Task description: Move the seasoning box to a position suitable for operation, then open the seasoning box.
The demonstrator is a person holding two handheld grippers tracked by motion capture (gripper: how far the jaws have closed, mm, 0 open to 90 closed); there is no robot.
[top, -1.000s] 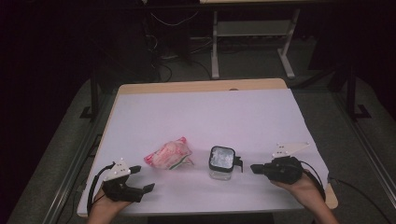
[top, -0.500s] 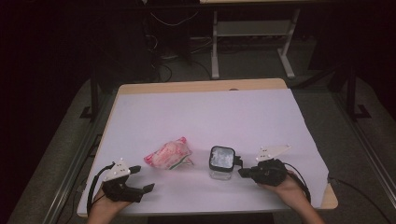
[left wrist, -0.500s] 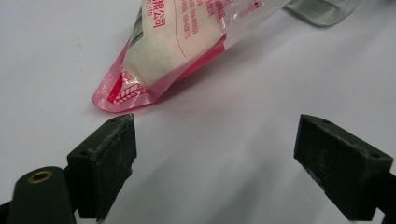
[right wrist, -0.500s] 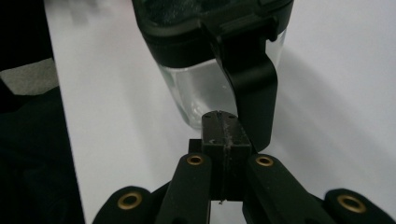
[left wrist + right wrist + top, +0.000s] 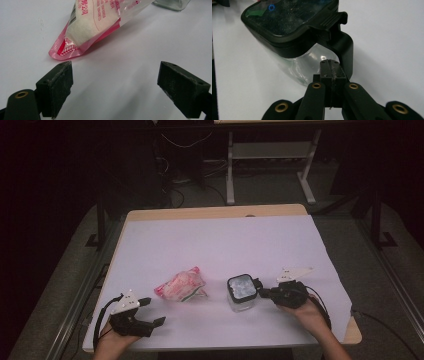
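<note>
High view: white-covered counter [image 5: 220, 245]; clear container [image 5: 241, 293] with a black-rimmed lid stands near the front edge, right of centre; pink and white packet [image 5: 180, 285] lies just left of it, apart from it; right gripper [image 5: 266, 293] sits level at the container's right side, jaws pointing at it; left gripper [image 5: 150, 311] rests near the front left corner, well short of the packet. Right gripper view: jaws pressed fully together, nothing between them, tips right at the black latch [image 5: 342, 47] on the container's side; whether they touch it is unclear. Left gripper view: jaws spread wide, nothing held; packet's pink sealed end [image 5: 65, 48] lies just ahead of the left pad [image 5: 56, 87].
</note>
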